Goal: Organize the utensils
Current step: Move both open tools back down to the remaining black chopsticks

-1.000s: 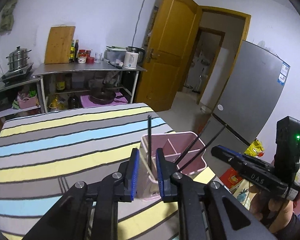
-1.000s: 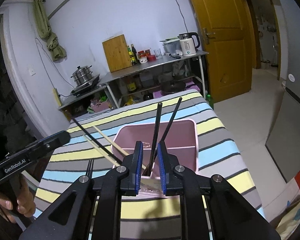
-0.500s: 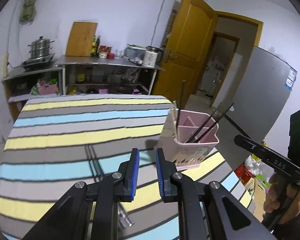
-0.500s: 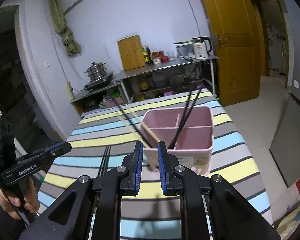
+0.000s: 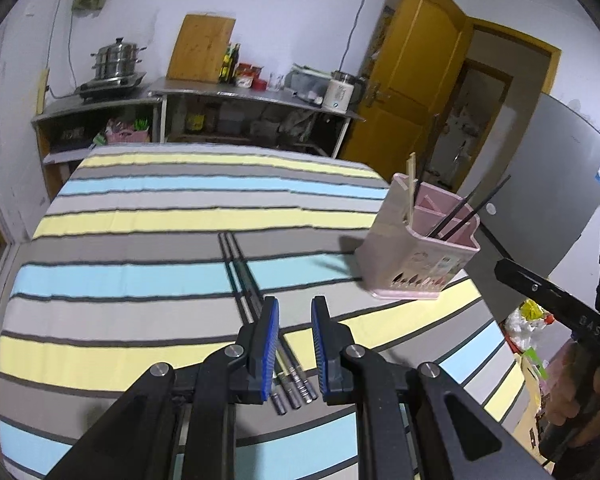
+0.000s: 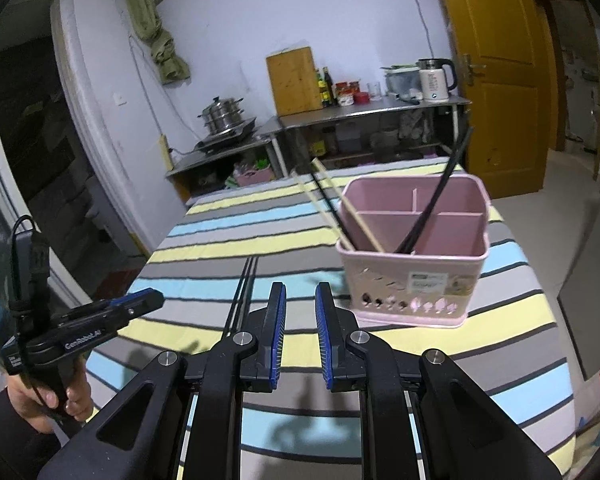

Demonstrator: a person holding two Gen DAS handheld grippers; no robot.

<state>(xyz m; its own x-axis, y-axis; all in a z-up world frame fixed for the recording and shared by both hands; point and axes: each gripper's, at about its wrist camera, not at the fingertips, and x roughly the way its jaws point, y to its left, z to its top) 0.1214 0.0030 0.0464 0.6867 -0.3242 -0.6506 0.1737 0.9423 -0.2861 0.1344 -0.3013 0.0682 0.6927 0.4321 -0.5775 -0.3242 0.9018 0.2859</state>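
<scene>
Your left gripper [image 5: 295, 346] hangs over the striped tabletop [image 5: 120, 216], jaws parted and empty, with the butt ends of three metal chopsticks [image 5: 294, 384] lying between and just below them. Your right gripper [image 6: 301, 330] is likewise unclenched, holding nothing. Farther off stands one pink utensil holder [image 6: 416, 276]: two black chopsticks [image 6: 436, 200] in one compartment, two wooden chopsticks [image 6: 352, 216] and another black one beside them.

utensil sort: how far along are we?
Done: black and wooden chopsticks stand in the pink holder. In hand: nothing; left gripper and right gripper are both open and empty. Left: the metal-tipped chopsticks lying on the striped cloth, under the left gripper.
</scene>
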